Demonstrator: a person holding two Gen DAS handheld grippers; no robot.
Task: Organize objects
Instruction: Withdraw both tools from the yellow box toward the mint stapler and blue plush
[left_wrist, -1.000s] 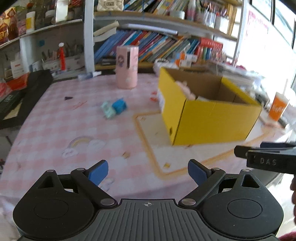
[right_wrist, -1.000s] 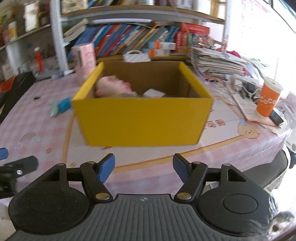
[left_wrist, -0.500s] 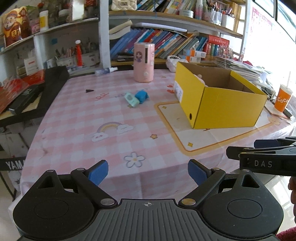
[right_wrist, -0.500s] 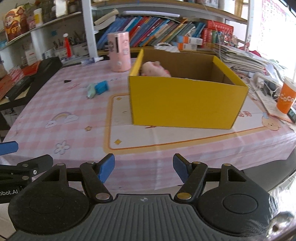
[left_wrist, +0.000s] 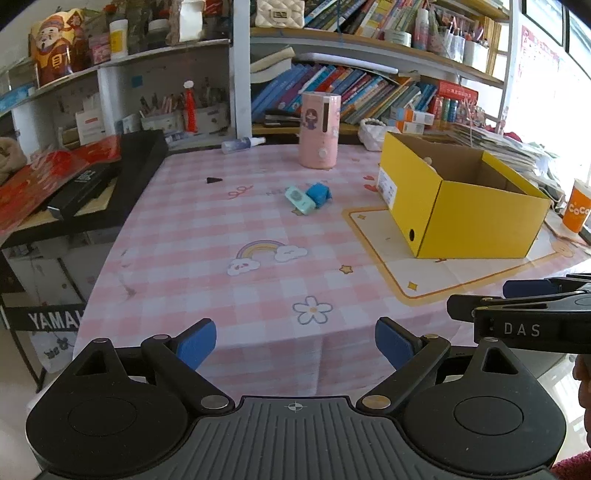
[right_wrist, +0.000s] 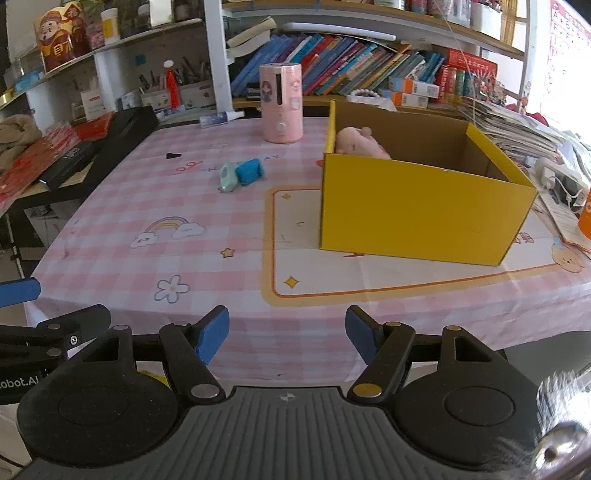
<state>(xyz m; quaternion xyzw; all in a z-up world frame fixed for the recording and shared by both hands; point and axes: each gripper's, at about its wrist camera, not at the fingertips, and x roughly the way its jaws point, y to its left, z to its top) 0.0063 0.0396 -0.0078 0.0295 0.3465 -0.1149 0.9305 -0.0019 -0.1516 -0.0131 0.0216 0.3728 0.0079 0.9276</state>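
Note:
An open yellow cardboard box (left_wrist: 476, 225) (right_wrist: 417, 214) stands on the pink checked tablecloth, with a pink plush toy (right_wrist: 356, 142) inside at its far left corner. A mint-green small object (left_wrist: 300, 199) (right_wrist: 227, 176) and a blue object (left_wrist: 319, 194) (right_wrist: 249, 170) lie together left of the box. My left gripper (left_wrist: 295, 345) is open and empty, off the table's near edge. My right gripper (right_wrist: 287, 332) is open and empty, also off the near edge, facing the box.
A pink cylinder humidifier (left_wrist: 319, 131) (right_wrist: 281, 107) stands at the table's back. An orange CoCo cup (left_wrist: 577, 211) stands right of the box. A black keyboard case (left_wrist: 107, 177) lies at the left. Bookshelves (left_wrist: 351, 92) stand behind. Paper stacks (right_wrist: 517, 127) lie at right.
Both grippers have pulled back from the table and risen; the box and small objects now look farther away. Both jaws stay open and empty.

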